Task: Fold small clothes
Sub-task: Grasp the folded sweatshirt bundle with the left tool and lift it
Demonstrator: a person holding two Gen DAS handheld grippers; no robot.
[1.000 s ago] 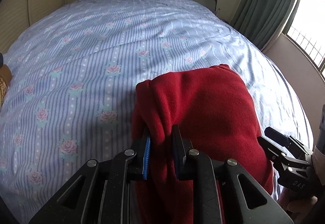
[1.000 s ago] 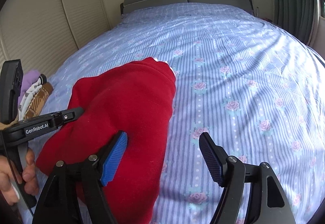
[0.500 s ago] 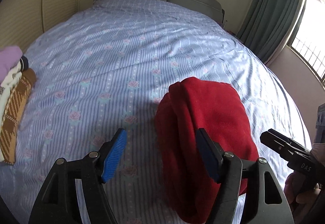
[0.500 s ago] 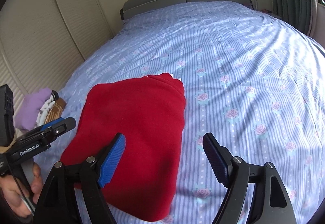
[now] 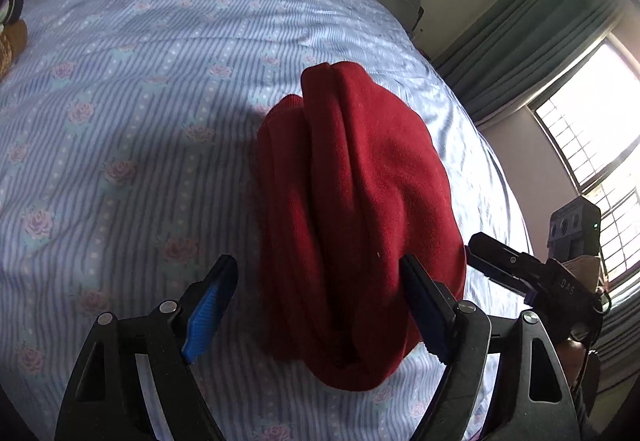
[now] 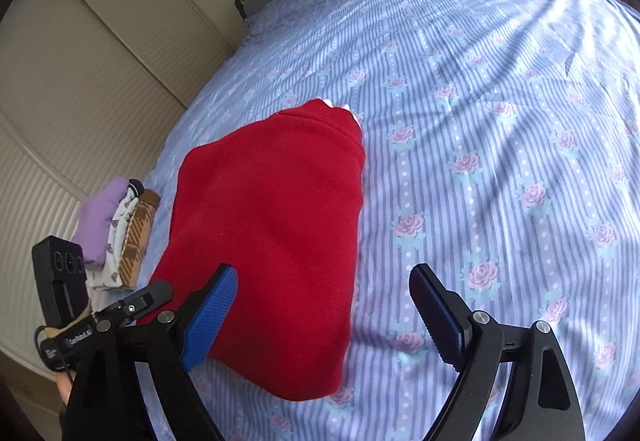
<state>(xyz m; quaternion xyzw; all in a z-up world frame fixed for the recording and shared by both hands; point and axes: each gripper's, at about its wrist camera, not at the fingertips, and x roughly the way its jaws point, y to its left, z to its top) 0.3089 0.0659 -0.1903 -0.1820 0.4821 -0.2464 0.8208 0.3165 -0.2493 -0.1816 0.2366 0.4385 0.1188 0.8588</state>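
Red garment (image 5: 360, 201) lies folded on the bed (image 5: 140, 101), mid-sheet. My left hand-held gripper (image 5: 320, 305) straddles its near end, jaws opening, pads not pressing it. Right hand-held gripper (image 6: 320, 309) also opening, nothing gripped, garment's edge w/in the gap. Folded clothes pile (image 6: 120, 233) sits by bed's left edge.

Fleecy matt red garment (image 6: 272, 225); smooth printed cotton bedsheet (image 6: 500, 89).

Bed (image 6: 500, 121) lies bare right of the red garment (image 6: 272, 233); folded clothes pile (image 6: 120, 233) blocks its left side by the wall.
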